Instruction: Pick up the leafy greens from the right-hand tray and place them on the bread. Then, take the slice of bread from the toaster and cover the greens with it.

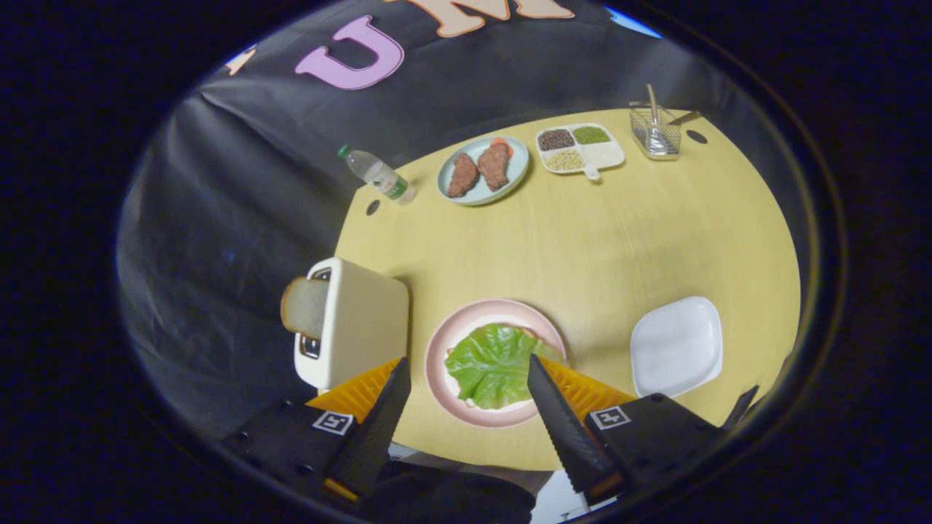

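- A yellow table (619, 240) carries everything.
- A pink plate (437, 349) sits near its close edge; other places are relative to it.
- White toaster (364, 320): just left.
- White tray (677, 346): right, apart.
- Blue plate (518, 171), divided dish (604, 154), wire basket (655, 135): far beyond.
- Water bottle (377, 175): beyond, leftward, lying down.

Table (619, 240): pale wood-look top, smooth, matt. Toaster (357, 320): smooth cream casing, plastic by its look. Bottle (378, 175): clear plastic. Basket (655, 135): fine metal wire. Lettuce leaf (491, 364): crinkled, slightly glossy. Gripper (470, 371) fingers, spread apart: ridged inner faces.
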Demonstrator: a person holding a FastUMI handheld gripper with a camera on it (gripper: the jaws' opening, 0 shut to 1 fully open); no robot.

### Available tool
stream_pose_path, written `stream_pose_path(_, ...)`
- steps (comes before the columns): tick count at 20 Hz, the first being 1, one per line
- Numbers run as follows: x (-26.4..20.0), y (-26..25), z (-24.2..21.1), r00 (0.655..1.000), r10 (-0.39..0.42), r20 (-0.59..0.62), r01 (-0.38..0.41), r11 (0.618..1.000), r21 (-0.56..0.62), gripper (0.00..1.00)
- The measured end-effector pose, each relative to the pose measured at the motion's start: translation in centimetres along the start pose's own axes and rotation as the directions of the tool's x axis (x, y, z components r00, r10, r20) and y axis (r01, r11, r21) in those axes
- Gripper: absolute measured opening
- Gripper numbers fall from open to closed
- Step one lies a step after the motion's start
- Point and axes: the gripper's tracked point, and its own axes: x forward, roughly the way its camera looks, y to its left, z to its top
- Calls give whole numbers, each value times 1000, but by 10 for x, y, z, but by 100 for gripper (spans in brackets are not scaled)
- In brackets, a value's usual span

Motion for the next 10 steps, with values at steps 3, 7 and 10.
stream_pose_path(3,-10,29,4,1000,3,-13,-4,999,-34,100)
stream_pose_path(7,-7,66,-5,998,9,-65,-14,997,-75,100)
stream_pose_path(10,3,100,-14,991,44,-128,-51,998,-46,100)
